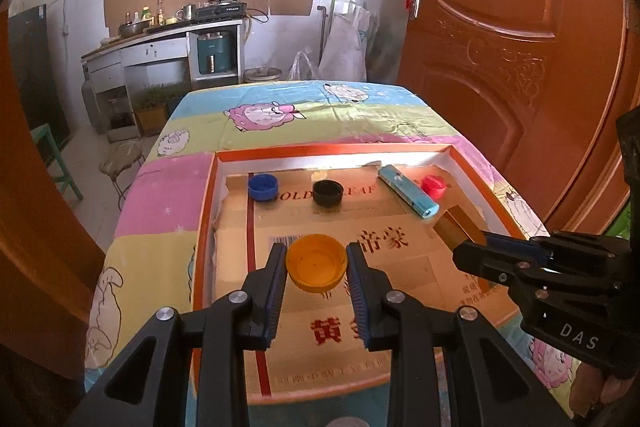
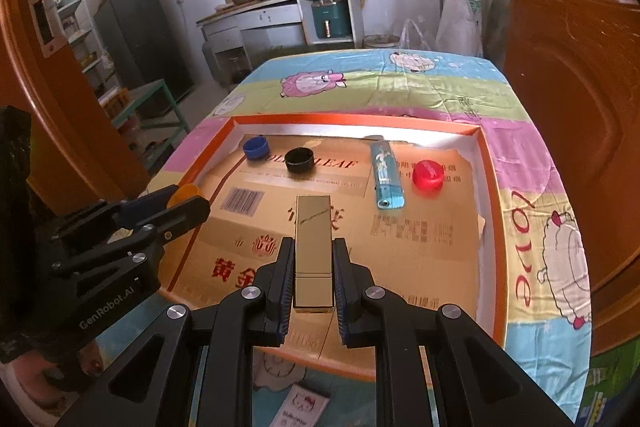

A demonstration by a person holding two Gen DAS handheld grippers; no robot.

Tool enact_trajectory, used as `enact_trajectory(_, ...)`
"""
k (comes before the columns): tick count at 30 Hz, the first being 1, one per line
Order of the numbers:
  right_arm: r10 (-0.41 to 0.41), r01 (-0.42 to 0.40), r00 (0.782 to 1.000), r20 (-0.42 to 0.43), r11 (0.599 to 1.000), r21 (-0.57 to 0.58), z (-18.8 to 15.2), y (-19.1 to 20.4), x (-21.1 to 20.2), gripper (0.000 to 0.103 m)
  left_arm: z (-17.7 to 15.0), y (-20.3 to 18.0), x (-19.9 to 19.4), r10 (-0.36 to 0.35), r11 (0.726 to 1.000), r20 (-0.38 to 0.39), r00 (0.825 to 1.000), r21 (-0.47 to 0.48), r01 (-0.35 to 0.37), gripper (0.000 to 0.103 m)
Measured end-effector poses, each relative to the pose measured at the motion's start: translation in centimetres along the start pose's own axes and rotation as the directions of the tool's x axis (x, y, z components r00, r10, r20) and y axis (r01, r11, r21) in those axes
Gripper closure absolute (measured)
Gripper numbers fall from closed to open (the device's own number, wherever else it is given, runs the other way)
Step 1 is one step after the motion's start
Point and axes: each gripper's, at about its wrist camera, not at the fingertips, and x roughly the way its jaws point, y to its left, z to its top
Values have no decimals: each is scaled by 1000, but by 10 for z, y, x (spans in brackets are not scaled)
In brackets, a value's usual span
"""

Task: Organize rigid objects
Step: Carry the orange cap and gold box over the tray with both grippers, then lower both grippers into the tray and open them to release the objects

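Over the orange-rimmed tray (image 1: 452,149), the left wrist view shows the left gripper (image 1: 317,269) clamping an orange bottle cap (image 1: 316,263). Above that tray's cardboard lining (image 2: 432,235), the right wrist view shows the right gripper (image 2: 313,259) pinching a gold lipstick tube (image 2: 313,239).

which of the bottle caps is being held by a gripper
The orange cap, clamped in the left gripper; the blue, black and red caps lie loose.
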Motion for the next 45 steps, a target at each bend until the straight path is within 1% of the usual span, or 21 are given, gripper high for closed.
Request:
enact_trajectory(8,-6,6,1000,-5,1000,-8,14,-4,19,85,14,8,16,12,1000,-13,1000,-23,-13,73)
enact_trajectory(18,-14,14,1000,-11,1000,-20,32,-3,43,85,29,9,36,22,1000,-34,999,-6,-22,73)
enact_trajectory(24,-16,15,1000,-18,1000,-24,41,-4,55,85,35,12,49,-2,1000,-55,998,-17,1,73)
enact_trajectory(34,-16,15,999,-50,1000,-19,46,-7,74,85,37,18,70,4,1000,-96,995,-24,-6,73)
enact_trajectory(45,-20,19,997,-69,1000,-24,44,-4,85,85,36,19,80,14,1000,-115,993,-18,-16,73)
